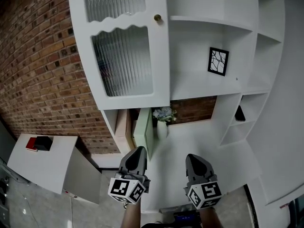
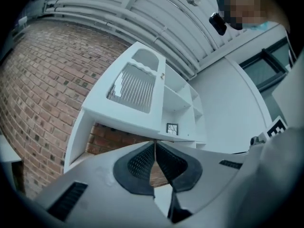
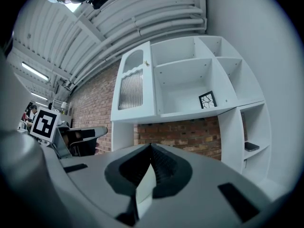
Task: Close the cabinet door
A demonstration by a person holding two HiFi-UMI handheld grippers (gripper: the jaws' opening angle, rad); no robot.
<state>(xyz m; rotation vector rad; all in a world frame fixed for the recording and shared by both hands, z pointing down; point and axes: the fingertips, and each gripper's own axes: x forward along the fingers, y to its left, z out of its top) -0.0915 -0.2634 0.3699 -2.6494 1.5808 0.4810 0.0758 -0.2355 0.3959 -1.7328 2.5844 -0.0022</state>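
At the far left we see a brick wall (image 1: pixel 38 70), with a low white unit (image 1: pixel 57 167) below it. A red thing and a black thing lie on its top. Next comes the cabinet door (image 1: pixel 159 65), which covers the left bay of the white cabinet (image 1: pixel 247 56) high on the wall. It is white, with two panes of ribbed glass (image 1: pixel 124 63) under wavy upper edges and a small brass knob (image 1: pixel 157 18) near its right edge. It lies flat against the cabinet front and looks shut in all three views.

Below it, well apart from the door, we hold the left gripper (image 1: pixel 138 149). Its jaws are closed tip to tip with nothing between them. Just right of it, the right gripper (image 1: pixel 192 156) also has its tips together and grips nothing. A vase of flowers (image 1: pixel 163 122) stands in the recess above the grippers. Further right the shelves stand open, and a framed picture (image 1: pixel 218 61) leans on one.
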